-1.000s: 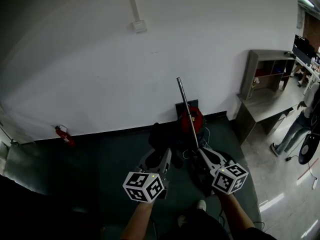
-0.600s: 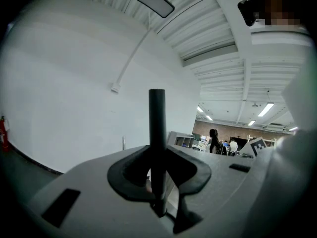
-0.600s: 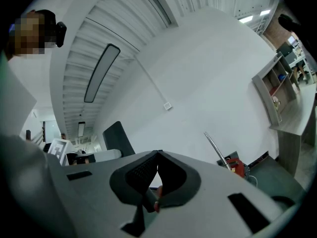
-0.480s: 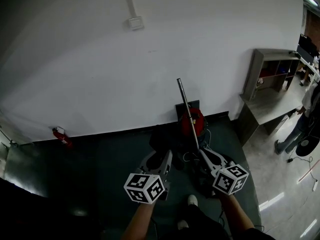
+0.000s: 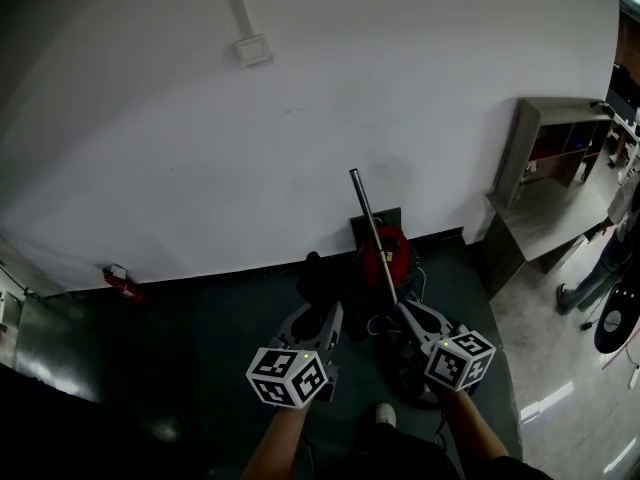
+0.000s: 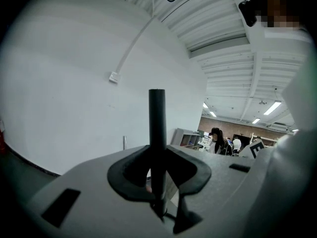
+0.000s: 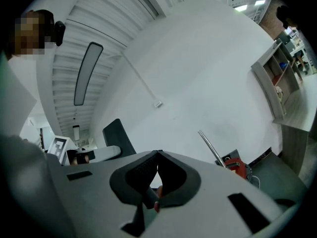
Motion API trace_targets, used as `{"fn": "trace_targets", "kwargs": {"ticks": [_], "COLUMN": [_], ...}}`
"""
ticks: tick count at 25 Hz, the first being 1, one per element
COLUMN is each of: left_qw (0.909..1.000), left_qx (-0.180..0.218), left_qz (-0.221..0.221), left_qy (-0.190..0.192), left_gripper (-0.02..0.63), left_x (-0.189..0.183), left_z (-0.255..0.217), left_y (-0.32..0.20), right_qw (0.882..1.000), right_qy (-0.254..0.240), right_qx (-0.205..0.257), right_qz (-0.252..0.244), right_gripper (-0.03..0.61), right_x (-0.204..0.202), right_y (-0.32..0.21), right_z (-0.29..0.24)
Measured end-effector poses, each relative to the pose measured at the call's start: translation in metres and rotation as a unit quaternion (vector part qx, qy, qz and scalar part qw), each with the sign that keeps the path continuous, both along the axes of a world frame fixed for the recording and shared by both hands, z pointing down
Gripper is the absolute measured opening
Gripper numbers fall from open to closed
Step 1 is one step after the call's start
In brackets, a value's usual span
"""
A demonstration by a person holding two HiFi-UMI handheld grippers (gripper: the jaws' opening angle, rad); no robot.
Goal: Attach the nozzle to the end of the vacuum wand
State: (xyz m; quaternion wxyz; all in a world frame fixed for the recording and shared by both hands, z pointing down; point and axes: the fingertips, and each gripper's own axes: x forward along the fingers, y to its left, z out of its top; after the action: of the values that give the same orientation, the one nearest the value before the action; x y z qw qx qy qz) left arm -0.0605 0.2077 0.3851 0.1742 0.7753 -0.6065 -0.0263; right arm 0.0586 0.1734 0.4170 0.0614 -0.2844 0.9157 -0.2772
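A black tube-shaped nozzle (image 6: 157,118) stands upright between the jaws of my left gripper (image 6: 157,150), which is shut on it. In the head view the left gripper (image 5: 318,313) is low at centre, and the nozzle (image 5: 313,273) rises dark from it. Ahead, the silver wand (image 5: 372,233) leans up from the red vacuum (image 5: 386,251) against the white wall. My right gripper (image 5: 408,310) sits just right of the wand's lower end. In the right gripper view its jaws (image 7: 157,156) are shut with no task object in them, and the wand (image 7: 210,147) stands apart in the distance.
A grey desk with shelves (image 5: 545,158) stands at the right, with people (image 5: 600,268) beyond it. A red fire extinguisher (image 5: 120,280) sits by the wall at the left. Cables (image 5: 385,323) lie on the dark floor near the vacuum.
The whole view has shifted as the person stepped toward the wall; the vacuum and wand sit slightly lower in the picture. Both grippers keep their pose and the nozzle stays held.
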Motion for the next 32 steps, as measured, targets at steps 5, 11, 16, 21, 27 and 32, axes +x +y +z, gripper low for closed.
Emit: {"fn": "trace_targets", "kwargs": {"ticks": [5,11,16,21,27,32], "left_qw": [1.0000,0.9998,0.9996,0.9995,0.9995,0.9992], "left_qx": [-0.008,-0.018,-0.025,-0.029,-0.029,-0.032], "left_qz": [-0.004,-0.009,-0.011,-0.003,0.009,0.024], "left_qy": [-0.004,-0.010,-0.012,-0.013,-0.010,-0.007], "left_gripper": [0.086,0.086,0.087,0.086,0.086,0.086], "left_x": [0.002,0.001,-0.005,-0.016,-0.032,-0.053], "left_z": [-0.001,0.004,0.011,0.020,0.025,0.029], "left_y": [-0.039,-0.065,-0.085,-0.116,-0.161,-0.204], "right_qw": [1.000,0.999,0.999,0.999,0.998,0.998], "right_qy": [-0.003,-0.015,-0.019,-0.015,-0.021,-0.009], "right_qx": [-0.011,-0.028,-0.041,-0.047,-0.058,-0.057], "right_qz": [-0.009,-0.013,-0.016,-0.009,0.006,0.021], "right_gripper": [0.018,0.018,0.018,0.018,0.018,0.018], "right_x": [0.002,0.003,-0.003,-0.012,-0.027,-0.047], "right_y": [-0.035,-0.062,-0.080,-0.109,-0.147,-0.186], "right_z": [0.005,0.014,0.023,0.034,0.042,0.048]}}
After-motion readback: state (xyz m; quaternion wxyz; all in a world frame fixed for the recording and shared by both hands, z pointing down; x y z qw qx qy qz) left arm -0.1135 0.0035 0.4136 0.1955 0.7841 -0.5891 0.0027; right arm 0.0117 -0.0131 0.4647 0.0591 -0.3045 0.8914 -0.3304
